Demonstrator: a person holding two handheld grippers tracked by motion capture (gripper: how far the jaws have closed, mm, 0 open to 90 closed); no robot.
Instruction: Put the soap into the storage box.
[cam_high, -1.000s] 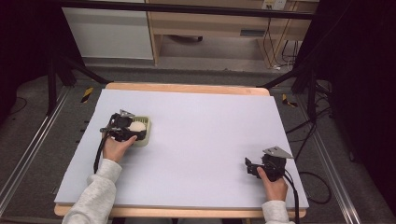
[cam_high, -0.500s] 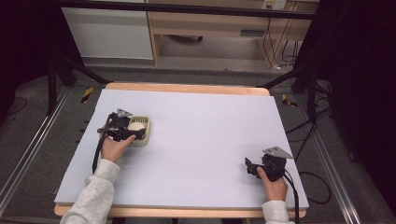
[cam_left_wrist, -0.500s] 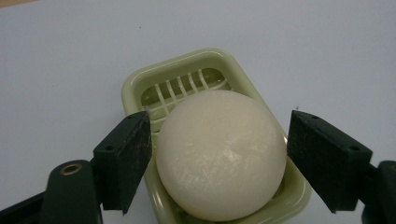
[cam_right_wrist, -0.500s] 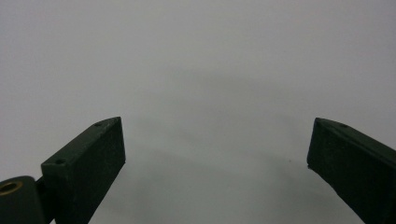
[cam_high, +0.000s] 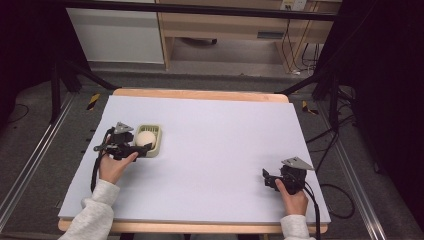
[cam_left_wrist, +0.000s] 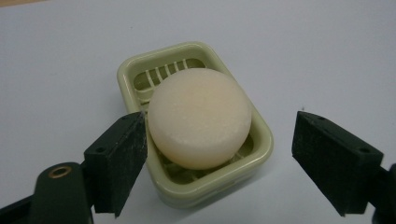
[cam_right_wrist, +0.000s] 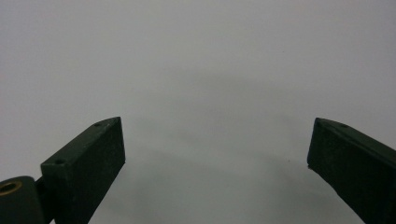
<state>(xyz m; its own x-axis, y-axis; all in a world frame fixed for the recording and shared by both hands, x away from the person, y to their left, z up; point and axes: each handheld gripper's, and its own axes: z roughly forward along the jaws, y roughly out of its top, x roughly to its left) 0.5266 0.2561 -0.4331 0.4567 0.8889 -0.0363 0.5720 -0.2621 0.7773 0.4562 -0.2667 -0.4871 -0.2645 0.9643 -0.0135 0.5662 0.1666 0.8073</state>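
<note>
A round cream soap bar (cam_left_wrist: 198, 123) lies in a pale green slotted soap dish (cam_left_wrist: 201, 191) on the white table. My left gripper (cam_left_wrist: 222, 122) is open and close to the dish. One jaw stands at the dish's left edge, the other off to its right, and neither grips anything. From above, the left gripper (cam_high: 136, 148) sits at the near left side of the dish (cam_high: 155, 131) with the soap (cam_high: 145, 137) in it. My right gripper (cam_high: 267, 179) rests at the near right of the table. Its jaws stand open (cam_right_wrist: 215, 126) over bare surface.
The white table top (cam_high: 215, 140) has a wooden rim at the back and front. A cable trails from each gripper toward the person. Metal frame legs and floor cables lie beyond the table's sides.
My left gripper and hand have drawn back a little toward the near left, away from the dish. The soap and dish stay put. The right gripper has not moved.
</note>
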